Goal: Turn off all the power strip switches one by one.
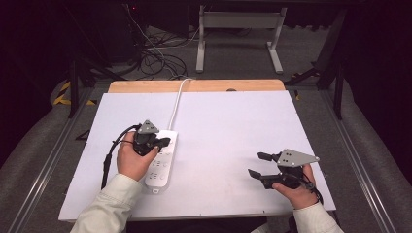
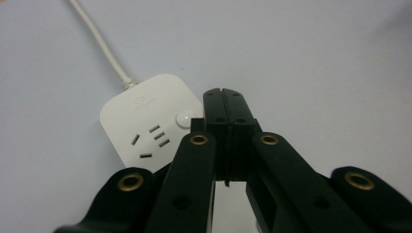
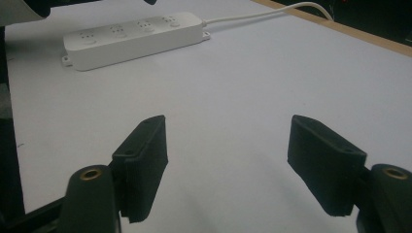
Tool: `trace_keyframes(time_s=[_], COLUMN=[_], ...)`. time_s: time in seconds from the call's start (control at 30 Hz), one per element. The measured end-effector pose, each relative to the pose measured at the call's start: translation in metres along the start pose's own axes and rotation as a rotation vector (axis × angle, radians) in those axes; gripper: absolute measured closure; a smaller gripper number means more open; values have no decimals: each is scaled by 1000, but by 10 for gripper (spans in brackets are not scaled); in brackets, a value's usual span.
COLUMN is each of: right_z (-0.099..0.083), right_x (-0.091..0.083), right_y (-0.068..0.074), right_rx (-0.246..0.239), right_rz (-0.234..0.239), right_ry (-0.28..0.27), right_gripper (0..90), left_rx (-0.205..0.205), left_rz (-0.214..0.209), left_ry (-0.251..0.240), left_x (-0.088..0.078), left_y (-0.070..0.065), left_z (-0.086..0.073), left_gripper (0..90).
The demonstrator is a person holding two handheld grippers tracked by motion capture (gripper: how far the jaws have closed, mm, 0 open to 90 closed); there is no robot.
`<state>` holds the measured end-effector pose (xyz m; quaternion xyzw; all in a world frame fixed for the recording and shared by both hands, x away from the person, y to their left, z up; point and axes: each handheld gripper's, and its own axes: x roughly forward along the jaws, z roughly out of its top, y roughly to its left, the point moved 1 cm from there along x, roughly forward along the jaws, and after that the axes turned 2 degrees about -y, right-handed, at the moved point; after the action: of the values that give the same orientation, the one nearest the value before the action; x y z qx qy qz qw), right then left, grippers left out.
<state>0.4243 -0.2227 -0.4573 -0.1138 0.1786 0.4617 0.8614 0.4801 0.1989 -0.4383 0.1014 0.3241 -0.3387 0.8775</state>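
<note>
A white power strip (image 1: 162, 165) lies on the white table top (image 1: 243, 126), its cable (image 1: 176, 104) running to the far edge. My left gripper (image 1: 164, 142) hovers over the strip's cable end, jaws pressed together with nothing between them. In the left gripper view the shut tips (image 2: 224, 97) sit just beside the strip's round button (image 2: 184, 118); whether they touch it I cannot tell. My right gripper (image 1: 255, 164) rests low at the near right, jaws wide apart and empty. Its view shows the open gripper (image 3: 228, 141) facing the power strip (image 3: 136, 36) across bare table.
A wooden strip (image 1: 194, 86) borders the table's far edge. Beyond it on the floor are tangled cables (image 1: 155, 58) and a white desk frame (image 1: 238, 29). Metal rails (image 1: 359, 160) run along both sides of the table.
</note>
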Motion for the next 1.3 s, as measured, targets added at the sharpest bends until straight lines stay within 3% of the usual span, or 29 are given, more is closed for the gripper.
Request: trace_keyframes(time_s=[0.1, 0.33, 0.47, 1.3], right_z=[0, -1, -1, -1], right_x=[0, 0, 0, 0], right_y=[0, -1, -1, -1], right_rx=[2, 3, 3, 0], right_rz=[2, 1, 3, 1], right_ry=[0, -2, 0, 3], right_gripper=[313, 313, 313, 310], left_rx=[15, -24, -21, -21], left_rz=[0, -2, 2, 2], left_ry=[-1, 8, 22, 57], left_x=[5, 17, 22, 35], left_y=[4, 14, 18, 20], left_z=[3, 2, 1, -3], left_gripper=[900, 900, 900, 900])
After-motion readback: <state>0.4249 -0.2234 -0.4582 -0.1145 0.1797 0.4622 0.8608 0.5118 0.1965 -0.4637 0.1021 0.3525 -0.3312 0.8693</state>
